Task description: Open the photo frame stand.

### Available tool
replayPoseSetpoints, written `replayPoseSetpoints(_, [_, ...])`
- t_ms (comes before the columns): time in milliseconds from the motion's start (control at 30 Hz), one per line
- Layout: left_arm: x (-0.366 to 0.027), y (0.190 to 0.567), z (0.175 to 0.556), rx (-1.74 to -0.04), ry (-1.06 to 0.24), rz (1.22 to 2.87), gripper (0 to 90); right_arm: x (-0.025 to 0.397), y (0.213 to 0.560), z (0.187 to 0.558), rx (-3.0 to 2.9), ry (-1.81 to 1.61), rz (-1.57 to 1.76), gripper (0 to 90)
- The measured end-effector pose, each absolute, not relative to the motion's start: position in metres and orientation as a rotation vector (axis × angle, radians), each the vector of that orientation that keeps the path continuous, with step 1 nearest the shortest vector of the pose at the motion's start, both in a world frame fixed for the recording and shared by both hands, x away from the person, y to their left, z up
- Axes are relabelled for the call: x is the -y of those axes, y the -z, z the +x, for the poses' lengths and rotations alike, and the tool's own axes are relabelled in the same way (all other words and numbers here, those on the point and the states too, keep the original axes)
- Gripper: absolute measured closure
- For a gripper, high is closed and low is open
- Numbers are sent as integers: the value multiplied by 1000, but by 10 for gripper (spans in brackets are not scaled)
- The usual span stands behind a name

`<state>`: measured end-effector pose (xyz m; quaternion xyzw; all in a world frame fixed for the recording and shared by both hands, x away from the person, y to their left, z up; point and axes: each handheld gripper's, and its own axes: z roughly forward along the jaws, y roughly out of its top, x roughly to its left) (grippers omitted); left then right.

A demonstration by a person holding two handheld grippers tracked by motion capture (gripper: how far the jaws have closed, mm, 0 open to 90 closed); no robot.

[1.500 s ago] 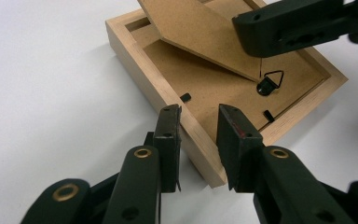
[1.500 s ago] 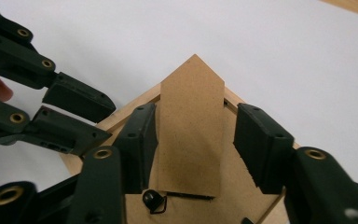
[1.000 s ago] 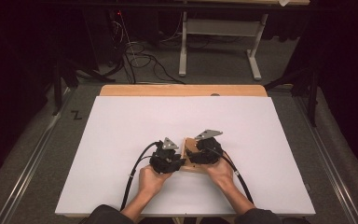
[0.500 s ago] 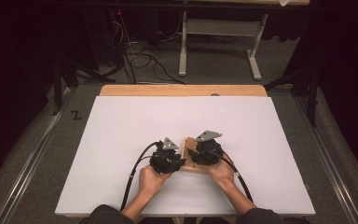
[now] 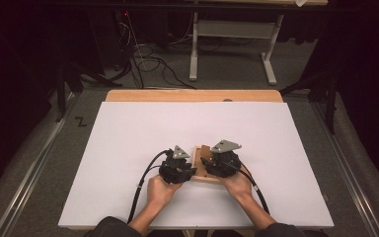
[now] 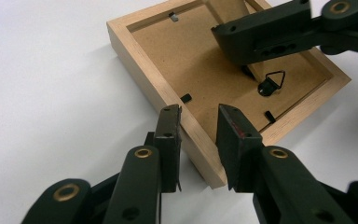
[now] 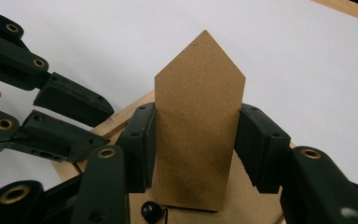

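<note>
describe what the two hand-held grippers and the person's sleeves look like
Both the left hand-held gripper and the right hand-held gripper are matte black, with two flat blocky jaws on link arms fixed by brass-coloured rivets. Each carries a grey three-cornered plate on top and trails a black cable. The sleeves are dark.

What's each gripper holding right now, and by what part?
The right gripper clamps the frame's fibreboard stand flap by its side edges. The left gripper straddles the picture frame rim, apparently not gripping.

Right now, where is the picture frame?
The picture frame lies face down on the white table, near its front edge, between the left gripper and right gripper.
</note>
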<state>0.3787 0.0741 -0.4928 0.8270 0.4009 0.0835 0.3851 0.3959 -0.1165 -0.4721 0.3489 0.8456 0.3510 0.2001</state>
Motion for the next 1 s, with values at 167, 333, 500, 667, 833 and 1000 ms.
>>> replayPoseSetpoints(167, [-74, 493, 379, -1024, -214, 2107, 704, 119, 471, 393, -2357, -999, 971, 518])
replayPoseSetpoints(333, [-74, 493, 379, -1022, -210, 2106, 703, 122, 468, 389, -2355, -1003, 964, 517])
replayPoseSetpoints(500, [-75, 493, 379, -1023, -206, 2104, 702, 124, 468, 387, -2346, -1021, 962, 518])
replayPoseSetpoints(667, [-75, 493, 379, -1023, -206, 2103, 700, 127, 467, 384, -2340, -1031, 959, 517])
replayPoseSetpoints(833, [-75, 493, 380, -1023, -207, 2103, 694, 128, 466, 382, -2341, -1033, 962, 518])
replayPoseSetpoints(1000, [-75, 493, 380, -1024, -209, 2103, 690, 130, 466, 379, -2334, -1042, 956, 519])
